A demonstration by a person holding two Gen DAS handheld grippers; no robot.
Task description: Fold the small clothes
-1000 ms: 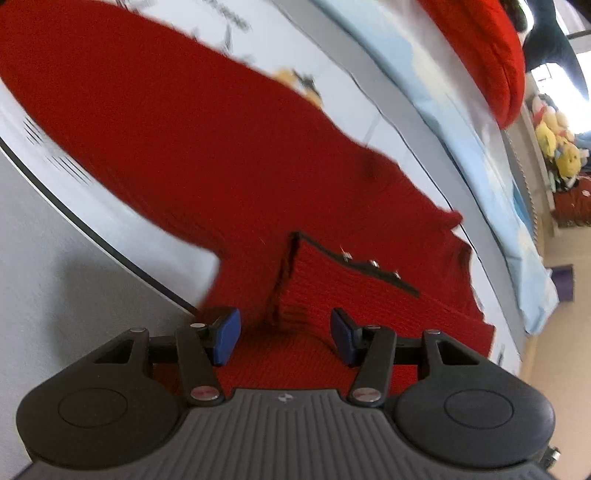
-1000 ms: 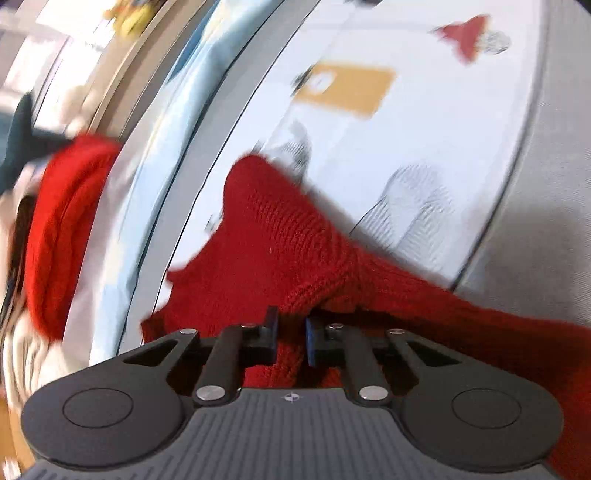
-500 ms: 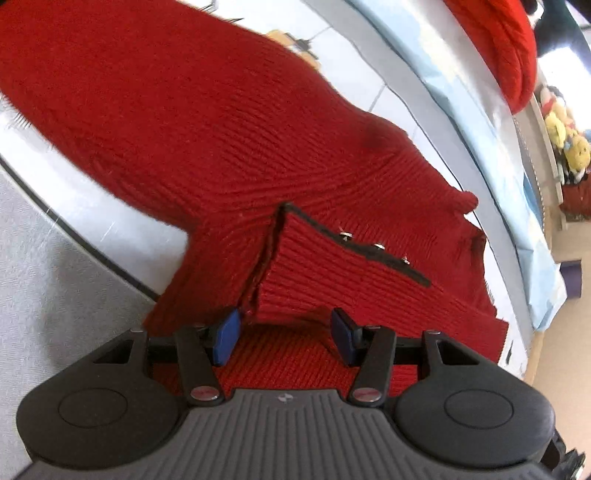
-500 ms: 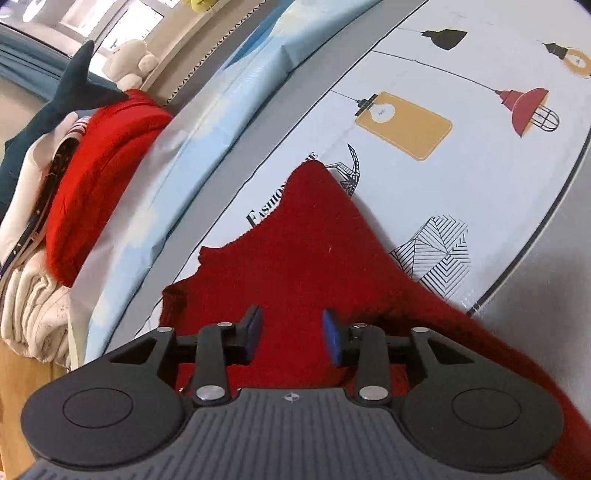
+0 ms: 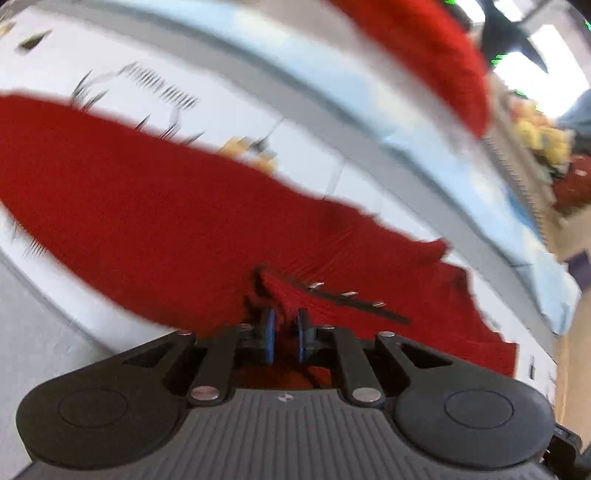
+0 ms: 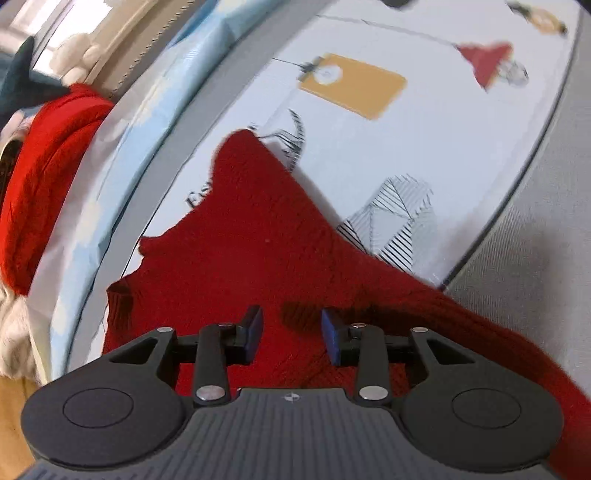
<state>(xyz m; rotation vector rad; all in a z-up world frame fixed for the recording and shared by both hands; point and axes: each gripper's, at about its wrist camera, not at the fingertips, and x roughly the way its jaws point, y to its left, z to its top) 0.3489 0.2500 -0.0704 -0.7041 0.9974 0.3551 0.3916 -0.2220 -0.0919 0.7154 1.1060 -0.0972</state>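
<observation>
A small red knitted garment (image 5: 155, 206) lies spread on a printed white cloth (image 5: 317, 147). It has a dark strip with metal snaps (image 5: 349, 295). My left gripper (image 5: 286, 334) is shut on a fold of the red knit near that strip. In the right wrist view the same red garment (image 6: 240, 251) lies below my right gripper (image 6: 291, 332), which is open with its blue pads just above the knit and nothing between them.
A second bright red knit (image 6: 40, 177) lies on a pale blue sheet (image 6: 140, 122) at the far side, beside a pile of light clothes (image 6: 11, 332). A dark shark plush (image 5: 509, 33) and yellow soft toys (image 5: 543, 140) are beyond. Grey cloth (image 6: 535, 266) borders the print.
My left gripper has closed on the red knit beside the snap strip. My right gripper let go of the garment and opened wider; it now hovers above the flat knit.
</observation>
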